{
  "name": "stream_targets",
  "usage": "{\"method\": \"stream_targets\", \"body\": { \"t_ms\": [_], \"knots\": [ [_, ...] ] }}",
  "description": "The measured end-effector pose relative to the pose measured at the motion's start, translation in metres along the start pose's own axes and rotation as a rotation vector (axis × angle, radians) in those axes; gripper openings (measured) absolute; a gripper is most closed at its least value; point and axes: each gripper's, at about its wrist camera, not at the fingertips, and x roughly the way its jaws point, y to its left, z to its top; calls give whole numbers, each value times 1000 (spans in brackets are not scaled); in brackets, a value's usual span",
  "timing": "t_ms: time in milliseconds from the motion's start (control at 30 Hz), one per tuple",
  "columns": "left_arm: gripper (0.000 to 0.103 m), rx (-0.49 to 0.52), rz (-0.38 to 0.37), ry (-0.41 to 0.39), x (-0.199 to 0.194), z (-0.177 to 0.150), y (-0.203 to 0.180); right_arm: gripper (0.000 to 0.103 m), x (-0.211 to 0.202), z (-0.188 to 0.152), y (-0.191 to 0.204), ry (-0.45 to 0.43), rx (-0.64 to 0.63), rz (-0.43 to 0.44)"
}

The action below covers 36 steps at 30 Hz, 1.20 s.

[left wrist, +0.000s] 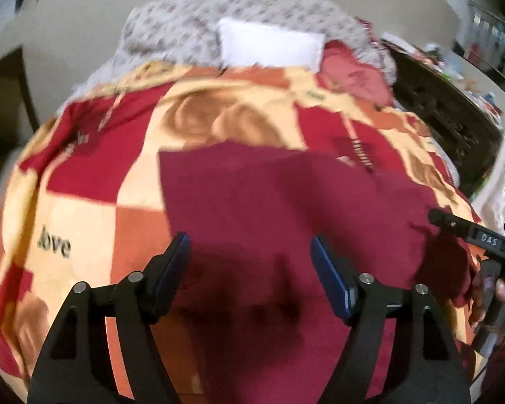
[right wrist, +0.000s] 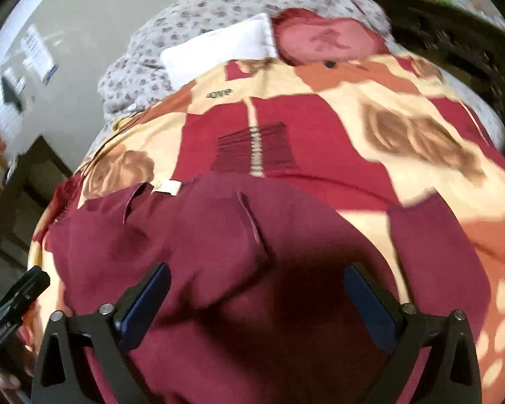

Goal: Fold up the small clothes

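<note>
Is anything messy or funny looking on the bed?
Nothing is spilled or torn. The maroon garment lies rumpled and only partly flattened on the patterned blanket, with a flap turned up. Both grippers, left and right, are open above it.

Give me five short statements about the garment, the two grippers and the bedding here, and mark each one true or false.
1. The maroon garment lies on a patterned blanket. True.
2. The left gripper is shut on the garment. False: its fingers stand apart and hold nothing.
3. The right gripper is open. True.
4. The white pillow lies on top of the garment. False: it lies beyond it, at the far end of the bed.
5. The blanket is plain blue. False: it has red, orange and cream patches.
</note>
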Motion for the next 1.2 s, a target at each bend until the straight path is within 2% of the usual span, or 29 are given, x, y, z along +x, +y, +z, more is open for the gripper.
{"method": "stream_targets", "body": {
  "t_ms": [33, 67, 133, 167, 333, 500, 533, 633, 667, 700, 767, 867, 1000, 1200],
  "knots": [
    [74, -19, 4, 13, 6, -1, 4, 54, 9, 1, 0, 26, 0, 15],
    [74, -34, 8, 27, 11, -4, 7, 33, 18, 1, -3, 58, 22, 43],
    [74, -44, 19, 57, 21, -10, 9, 24, 13, -1, -9, 22, 46, 72],
    [74, -41, 24, 64, 22, -13, 6, 9, 4, -2, -9, -1, 17, 59],
    [74, 8, 49, 84, 30, -24, -1, 8, -22, -11, -25, -63, -16, -62],
    [74, 8, 78, 98, 37, -26, -3, 9, 2, -15, -52, 28, 98, -1],
    [74, -3, 75, 96, 34, -25, -3, 11, -4, -14, -54, 19, 111, -4],
    [74, -24, 52, 64, 20, -21, -3, 29, -28, -15, -52, -47, 118, -45],
    [74, -25, 51, 53, 17, -19, -5, 37, -39, -15, -51, -75, 123, -32],
    [74, -19, 55, 40, 14, -18, -8, 39, -43, -14, -47, -86, 119, -12],
    [74, -1, 80, 32, 16, -16, -14, 39, -46, -13, -34, -85, 77, 37],
    [74, 24, 117, 46, 24, -15, -22, 39, -36, -10, -14, -64, 2, 61],
    [74, 20, 130, 66, 36, -17, -25, 39, -11, -6, -2, -37, -51, 37],
    [74, 10, 138, 97, 49, -15, -24, 39, 21, 0, -8, 10, -36, -4]
  ]
}}
